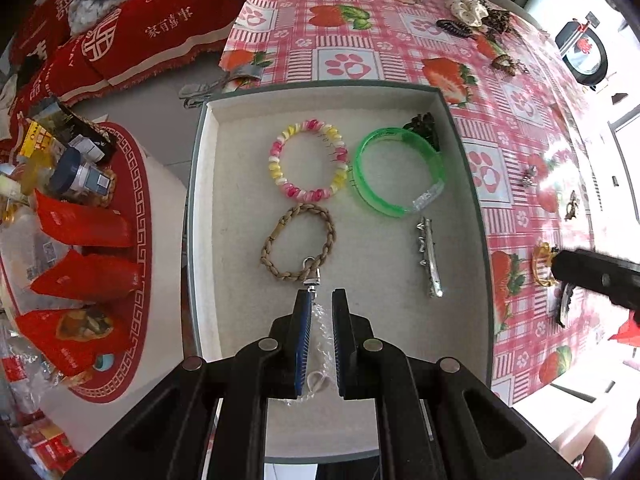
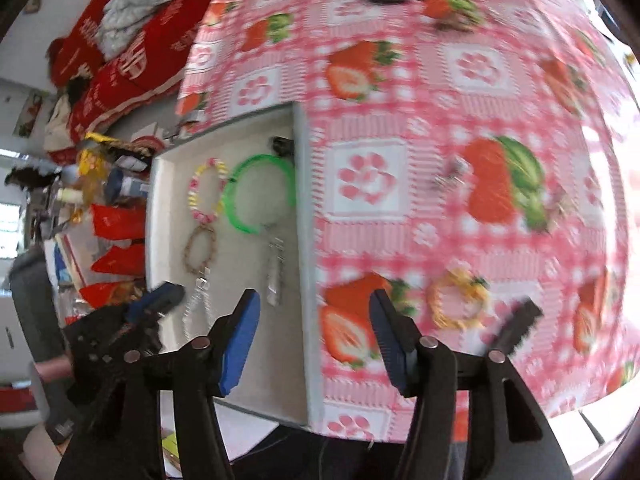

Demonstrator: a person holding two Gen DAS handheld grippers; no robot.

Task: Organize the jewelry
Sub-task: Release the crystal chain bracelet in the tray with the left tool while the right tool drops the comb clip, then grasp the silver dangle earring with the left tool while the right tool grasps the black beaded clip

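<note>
A clear beaded chain (image 1: pixel 320 332) hangs pinched in the left claw (image 1: pixel 322 300), over the near part of a shallow grey tray (image 1: pixel 468 184). Its clasp end meets a braided tan bracelet (image 1: pixel 298 242) lying in the tray. Beyond lie a pink-and-yellow bead bracelet (image 1: pixel 308 160), a green bangle (image 1: pixel 400 172) and a silver hair clip (image 1: pixel 431 258). The right claw (image 2: pixel 314 316) stands spread and empty above the tray's right edge. A yellow ring-shaped piece (image 2: pixel 458 300) lies on the strawberry-patterned desk (image 2: pixel 440 120) nearby.
</note>
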